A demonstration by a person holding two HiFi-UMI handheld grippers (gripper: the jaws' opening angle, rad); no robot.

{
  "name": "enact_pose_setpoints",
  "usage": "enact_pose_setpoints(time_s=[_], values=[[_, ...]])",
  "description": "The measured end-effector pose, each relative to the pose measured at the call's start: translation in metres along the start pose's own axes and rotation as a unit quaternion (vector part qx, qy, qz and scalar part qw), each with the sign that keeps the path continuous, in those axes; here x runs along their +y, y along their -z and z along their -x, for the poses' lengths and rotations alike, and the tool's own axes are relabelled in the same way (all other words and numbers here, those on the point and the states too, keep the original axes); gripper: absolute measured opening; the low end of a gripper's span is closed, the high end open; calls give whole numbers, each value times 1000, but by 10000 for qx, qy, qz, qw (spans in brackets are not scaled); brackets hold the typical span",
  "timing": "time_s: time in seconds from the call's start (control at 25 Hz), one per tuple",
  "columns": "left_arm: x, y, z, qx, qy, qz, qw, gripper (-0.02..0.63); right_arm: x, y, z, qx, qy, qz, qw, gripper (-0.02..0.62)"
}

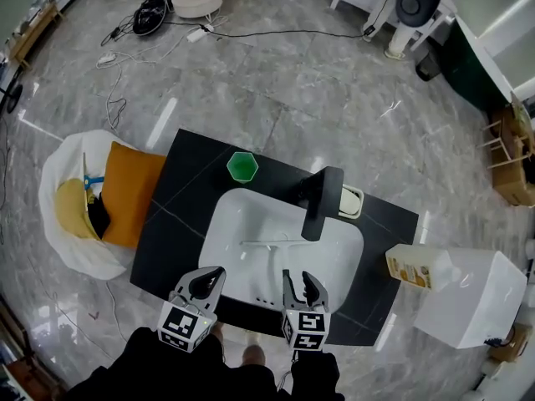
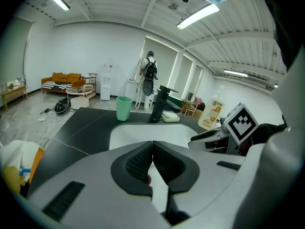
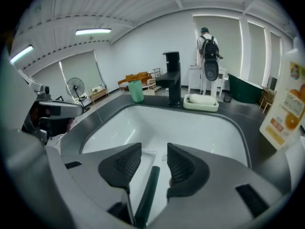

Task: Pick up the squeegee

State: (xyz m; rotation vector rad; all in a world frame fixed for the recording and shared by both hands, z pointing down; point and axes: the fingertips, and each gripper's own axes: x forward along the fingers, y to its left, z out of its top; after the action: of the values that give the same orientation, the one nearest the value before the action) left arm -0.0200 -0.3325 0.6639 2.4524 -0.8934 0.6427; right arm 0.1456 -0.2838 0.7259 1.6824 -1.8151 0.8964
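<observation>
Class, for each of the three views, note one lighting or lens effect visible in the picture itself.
Head view: bright streaks of glare on the glossy floor. Left gripper view: the wide lens curves the ceiling, and the corners go black. Right gripper view: the bottle at the frame's edge looks warped and soft.

The squeegee (image 1: 272, 257) lies in the counter's (image 1: 175, 215) sink (image 1: 238, 224). Along the far edge stand cup (image 1: 242, 166), faucet (image 1: 318, 199) and dish (image 1: 351, 200), left to right; a bottle (image 1: 415, 267) stands at the right edge.
</observation>
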Motion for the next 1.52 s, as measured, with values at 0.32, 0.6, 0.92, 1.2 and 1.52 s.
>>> enact_pose_setpoints(time_s=[0.32, 0.6, 0.92, 1.2, 1.52], values=[[15, 1, -16, 100, 53, 75, 9999, 23, -2, 45, -49, 1107, -40, -168, 9937, 256], [22, 6, -30, 213, 109, 109, 9997, 23, -2, 65, -66, 1666, -180, -482, 9847, 258], [21, 9, -40, 291, 202, 143, 9993, 23, -2, 75, -71, 1968, -48, -496, 9792, 142], [24, 10, -39, 310, 188, 158, 9992, 23, -3, 75, -71, 1984, 137, -596, 9782, 112], [20, 7, -31, 245, 217, 79, 9994, 23, -4, 74, -69, 2000, 297, -525, 9779, 110]])
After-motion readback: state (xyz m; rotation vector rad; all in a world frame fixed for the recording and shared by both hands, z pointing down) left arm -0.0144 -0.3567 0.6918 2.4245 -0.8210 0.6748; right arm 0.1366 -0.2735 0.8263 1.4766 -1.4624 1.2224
